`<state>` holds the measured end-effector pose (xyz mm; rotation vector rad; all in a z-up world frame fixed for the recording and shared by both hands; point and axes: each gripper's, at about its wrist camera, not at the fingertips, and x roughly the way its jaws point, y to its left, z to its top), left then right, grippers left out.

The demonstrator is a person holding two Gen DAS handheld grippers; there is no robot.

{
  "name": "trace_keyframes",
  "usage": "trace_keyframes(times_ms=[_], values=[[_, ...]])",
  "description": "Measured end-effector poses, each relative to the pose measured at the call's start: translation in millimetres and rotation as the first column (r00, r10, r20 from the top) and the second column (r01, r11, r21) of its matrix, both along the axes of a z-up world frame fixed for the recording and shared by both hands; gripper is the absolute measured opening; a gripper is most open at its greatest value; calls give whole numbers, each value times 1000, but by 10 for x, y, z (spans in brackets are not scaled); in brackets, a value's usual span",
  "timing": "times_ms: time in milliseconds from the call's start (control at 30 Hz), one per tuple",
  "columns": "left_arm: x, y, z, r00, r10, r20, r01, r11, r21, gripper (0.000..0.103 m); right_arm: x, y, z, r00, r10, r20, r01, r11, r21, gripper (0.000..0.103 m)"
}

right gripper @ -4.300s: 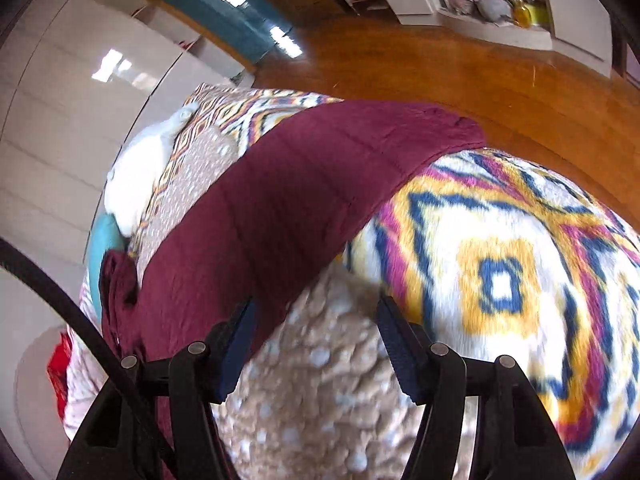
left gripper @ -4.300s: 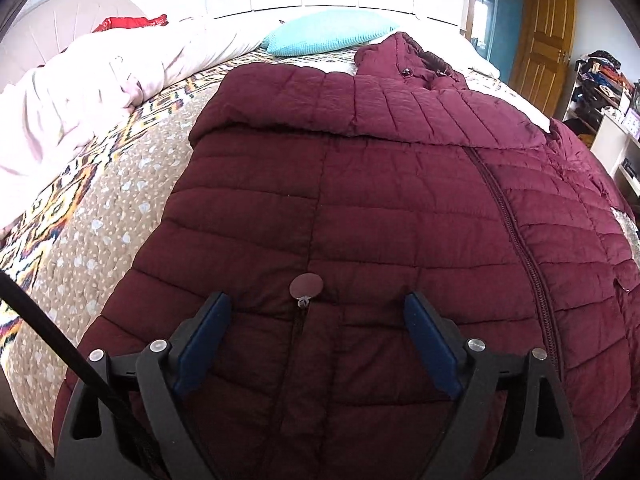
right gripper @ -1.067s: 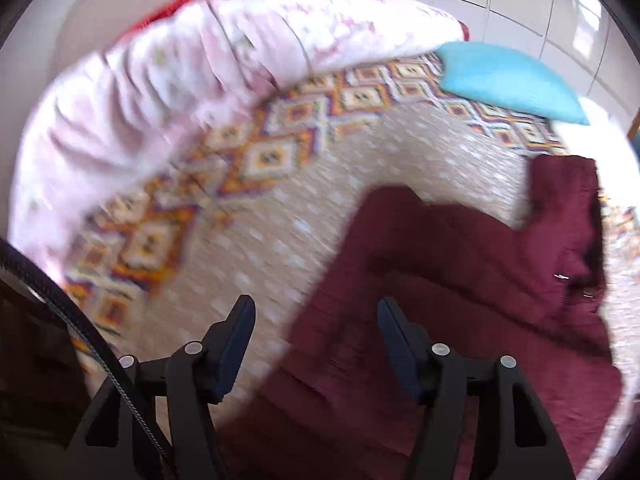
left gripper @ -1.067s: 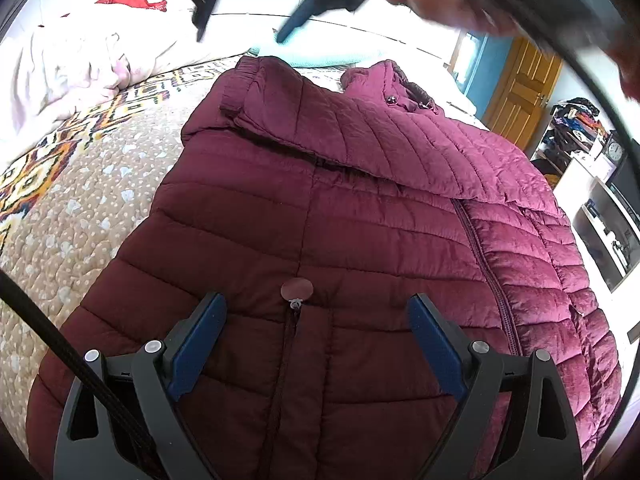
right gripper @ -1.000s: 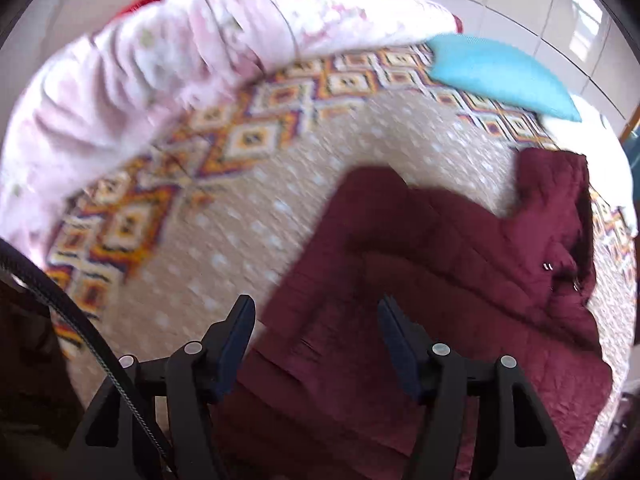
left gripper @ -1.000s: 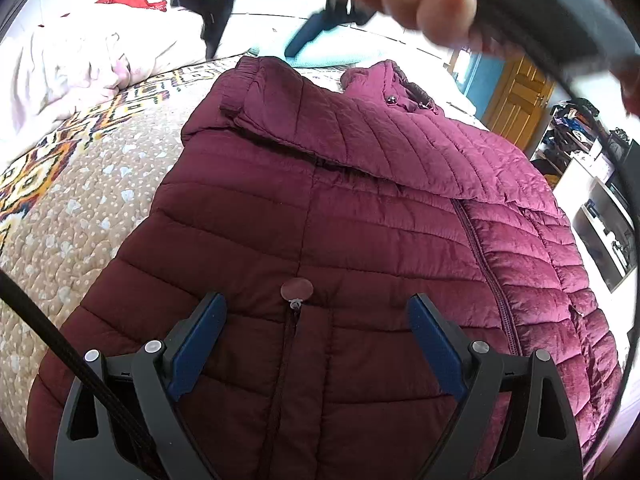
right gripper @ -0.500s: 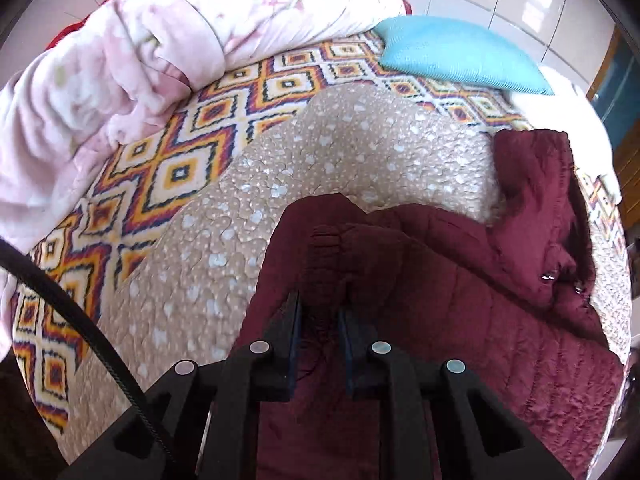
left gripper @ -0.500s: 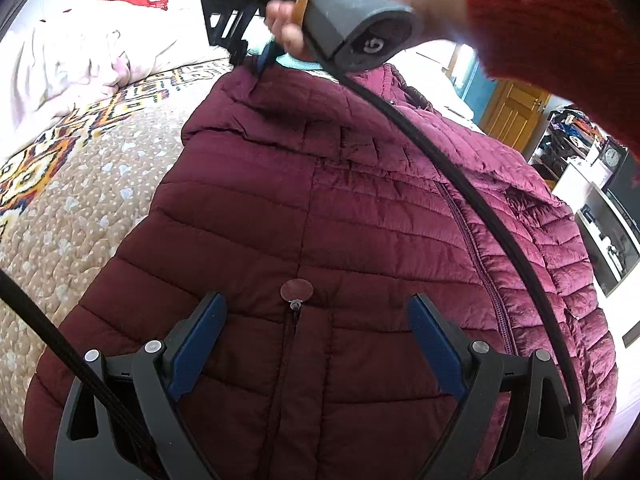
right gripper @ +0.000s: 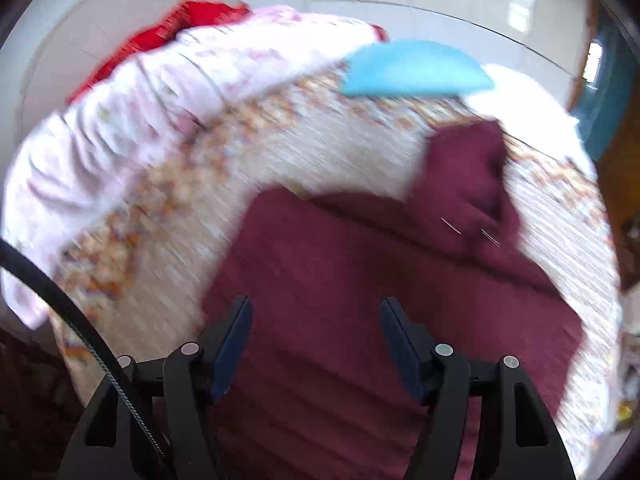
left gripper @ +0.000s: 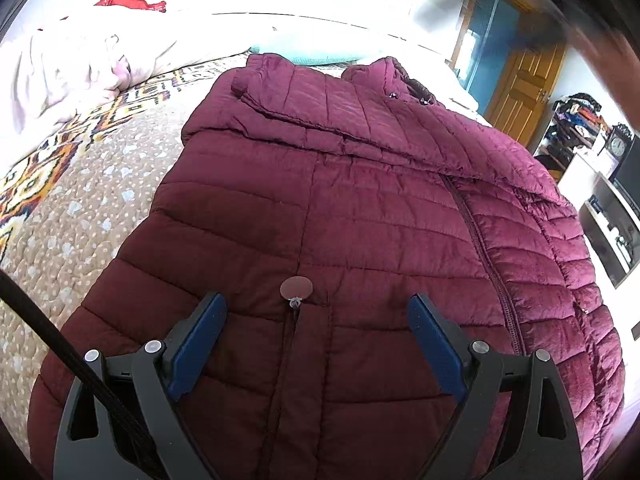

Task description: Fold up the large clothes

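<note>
1. A maroon quilted jacket (left gripper: 360, 208) lies spread flat on a bed, on a tan bedspread (left gripper: 80, 216) with white speckles and an orange and yellow diamond border.
2. One sleeve (left gripper: 328, 120) is folded across the upper part of the jacket, its cuff lying near the jacket's far left shoulder.
3. The collar (left gripper: 396, 76) points toward the far end of the bed, just in front of a turquoise pillow (left gripper: 304, 56).
4. The left tongs (left gripper: 316, 308) hang over the lower front of the jacket with the jaws spread wide and nothing held between them; a round zipper pull (left gripper: 296, 287) on a pocket sits between the blue pads, apart from both.
5. The right tongs (right gripper: 316, 312), seen in a motion-blurred view, are above the jacket (right gripper: 360, 300) near its edge. Their jaws are opening, and no cloth is gripped; the jacket lies beneath the gap, not between the pads.
6. A rumpled pale pink blanket (right gripper: 140, 92) is heaped along the far left side of the bed, with a red cloth (right gripper: 160, 36) behind it.
7. A wooden door (left gripper: 520, 92) and cluttered white shelving (left gripper: 600, 208) stand to the right of the bed.
</note>
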<state>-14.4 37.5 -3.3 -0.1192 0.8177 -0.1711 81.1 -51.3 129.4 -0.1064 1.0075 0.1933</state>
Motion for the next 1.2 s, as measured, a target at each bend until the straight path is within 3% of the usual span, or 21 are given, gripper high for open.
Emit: trace_keyframes(times_ms=[67,233,333,433,500,667,833,933,1067,1200], values=[[8,-19,-3,1000,1,-5,-1,1000,19,91,-290,-513,-215,993,-114,-23,114,993,-8,61],[19,-59,-7,1000,4,-12,-4,998,58,91,-824,-1440,-620,943,-330,-49,334,937,102,57],[30,-51,-14,1000,6,-13,-5,998,63,91,-969,-1663,-946,923,-377,-76,385,910,153,46],[26,-67,-18,1000,6,-15,-5,997,76,91,-893,-1628,-1208,917,-394,-69,400,908,123,37],[21,-73,-19,1000,6,-15,-5,997,79,91,-786,-1617,-1205,912,-409,-16,409,908,95,32],[17,-76,-27,1000,6,-15,-5,996,87,91,-453,-1782,-797,862,-491,122,482,870,102,31],[18,-77,-30,1000,6,-14,-5,997,83,91,-339,-1825,-838,875,-481,58,475,875,96,31],[19,-83,-30,1000,6,-14,-5,997,81,91,-461,-1856,-971,873,-488,9,480,862,166,35],[19,-82,-31,1000,6,-13,-5,997,79,91,-475,-2045,-1165,844,-531,-83,523,777,350,39],[16,-82,-28,1000,7,-13,-6,997,80,91,-417,-2096,-1293,811,-570,-133,559,686,466,42]])
